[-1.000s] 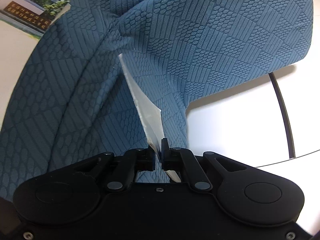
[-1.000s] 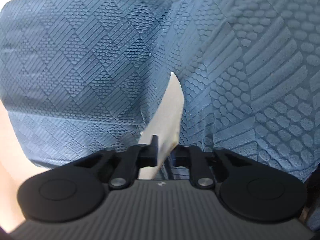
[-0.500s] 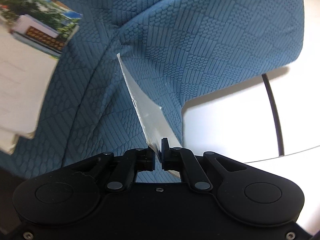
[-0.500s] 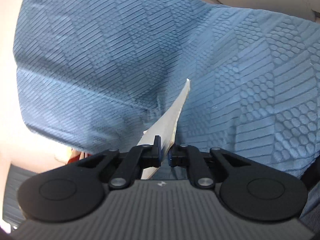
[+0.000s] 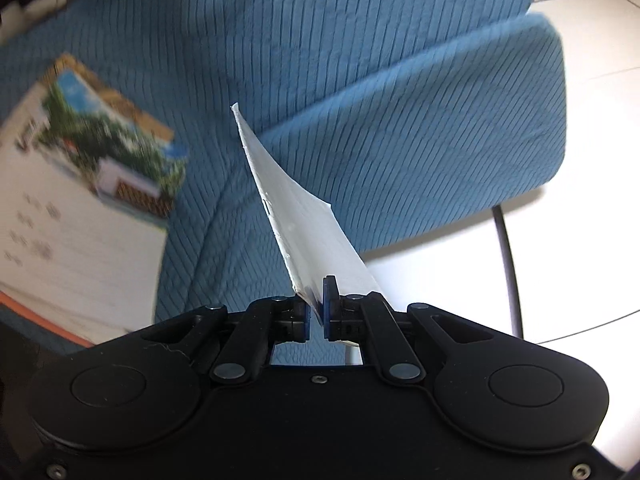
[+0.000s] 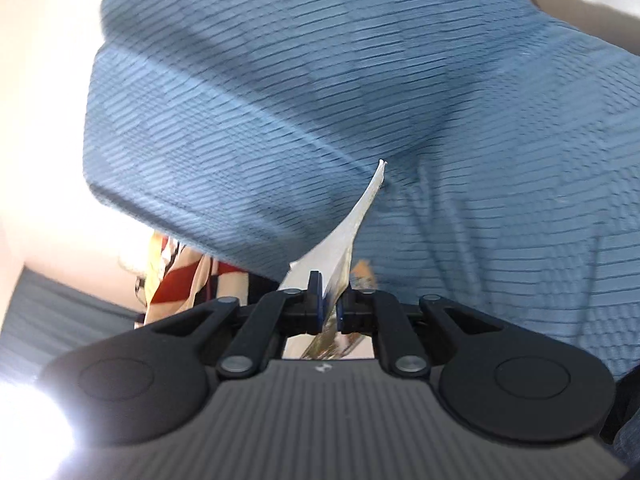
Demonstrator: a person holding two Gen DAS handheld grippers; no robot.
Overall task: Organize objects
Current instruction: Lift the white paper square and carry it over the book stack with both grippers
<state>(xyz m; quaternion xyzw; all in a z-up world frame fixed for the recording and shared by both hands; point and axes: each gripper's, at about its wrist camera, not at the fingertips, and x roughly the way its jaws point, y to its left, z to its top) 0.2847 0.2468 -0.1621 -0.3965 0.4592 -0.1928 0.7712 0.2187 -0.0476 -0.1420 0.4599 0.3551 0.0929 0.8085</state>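
Observation:
My left gripper [image 5: 317, 304] is shut on the near corner of a thin white sheet [image 5: 304, 220], which rises edge-on to a point above a blue textured cushion [image 5: 400, 100]. In the right wrist view my right gripper [image 6: 329, 300] is shut on a white sheet [image 6: 344, 236] with colour print on its underside, which curves up to a sharp tip over the blue cushion [image 6: 280, 100]. Whether both grippers hold one sheet I cannot tell.
A booklet [image 5: 80, 184] with a photo of a building and trees lies on the cushion at the left. White floor [image 5: 440, 280] with a black cable [image 5: 508, 264] shows to the right. A red and yellow striped item [image 6: 176, 276] sits below the cushion's left edge.
Both grippers have lifted away from the cushion with their sheets still held. The booklet has come fully into the left view. The right view has rolled, and the striped item has appeared.

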